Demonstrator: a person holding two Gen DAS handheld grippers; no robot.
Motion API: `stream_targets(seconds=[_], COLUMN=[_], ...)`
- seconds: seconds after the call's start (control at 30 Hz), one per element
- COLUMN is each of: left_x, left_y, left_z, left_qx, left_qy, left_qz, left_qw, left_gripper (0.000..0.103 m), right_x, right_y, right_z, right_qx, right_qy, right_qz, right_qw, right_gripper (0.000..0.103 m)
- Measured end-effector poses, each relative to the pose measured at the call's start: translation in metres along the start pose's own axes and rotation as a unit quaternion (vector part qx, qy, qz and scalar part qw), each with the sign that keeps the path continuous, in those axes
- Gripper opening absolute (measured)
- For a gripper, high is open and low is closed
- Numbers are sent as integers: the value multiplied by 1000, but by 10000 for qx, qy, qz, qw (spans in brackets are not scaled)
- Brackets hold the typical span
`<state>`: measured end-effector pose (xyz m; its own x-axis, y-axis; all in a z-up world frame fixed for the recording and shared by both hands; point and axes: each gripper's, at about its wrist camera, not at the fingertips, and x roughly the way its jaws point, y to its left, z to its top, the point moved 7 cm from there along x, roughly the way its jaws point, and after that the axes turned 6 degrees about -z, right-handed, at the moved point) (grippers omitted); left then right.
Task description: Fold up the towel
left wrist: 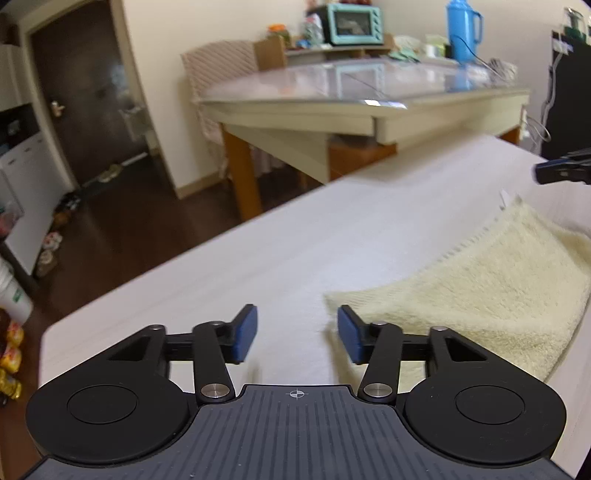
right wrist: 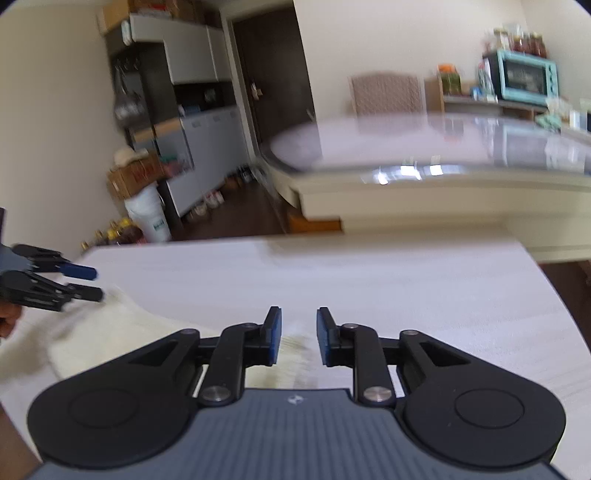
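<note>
White cloth covered the surface [left wrist: 258,266] under the left wrist view; the left claw [left wrist: 297,334] stood open with nothing between its pads, the cream towel [left wrist: 480,291] lying just beside it toward the surface's right edge. From the right wrist, the right claw [right wrist: 299,336] was partly open above the towel's blurred fringe, gripping nothing.

We count one cream towel [left wrist: 491,280] at three o'clock on one white table [left wrist: 258,266]. Two grippers are in view, the left gripper [left wrist: 297,334] and the right gripper [right wrist: 299,336], each with two blue pads. At twelve o'clock stands one glass-topped table [left wrist: 332,88], with one teal oven [left wrist: 352,23] and one blue jug [left wrist: 461,29] behind it.
</note>
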<state>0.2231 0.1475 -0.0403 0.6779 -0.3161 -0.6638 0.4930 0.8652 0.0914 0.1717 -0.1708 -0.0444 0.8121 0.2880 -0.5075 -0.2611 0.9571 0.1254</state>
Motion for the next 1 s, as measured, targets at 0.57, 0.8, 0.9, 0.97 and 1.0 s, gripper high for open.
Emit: stream_targets(seconds=[0.57, 0.8, 0.9, 0.97, 1.0], left_x=[-72, -81, -84, -84, -83], left_y=[37, 38, 17, -6, -20], left_z=[-33, -46, -49, -50, -50], left_qx=[-414, -237, 280, 775, 1052], left_qy=[-358, -471, -535, -586, -626], left_qz=[396, 89, -330, -598, -720], left_qw=[9977, 9986, 9976, 9935, 9899], left_gripper=[79, 80, 80, 81, 81], right_x=[34, 43, 19, -1, -12], right_y=[274, 285, 270, 253, 241], right_z=[-65, -67, -50, -38, -31], right_qx=[-3872, -4309, -3608, -2946, -2590], right_qy=[503, 295, 213, 291, 342], right_qz=[908, 631, 1023, 1450, 1675], right_qw=[9161, 8997, 9268, 9441, 9506], right_gripper=[31, 7, 7, 7, 7])
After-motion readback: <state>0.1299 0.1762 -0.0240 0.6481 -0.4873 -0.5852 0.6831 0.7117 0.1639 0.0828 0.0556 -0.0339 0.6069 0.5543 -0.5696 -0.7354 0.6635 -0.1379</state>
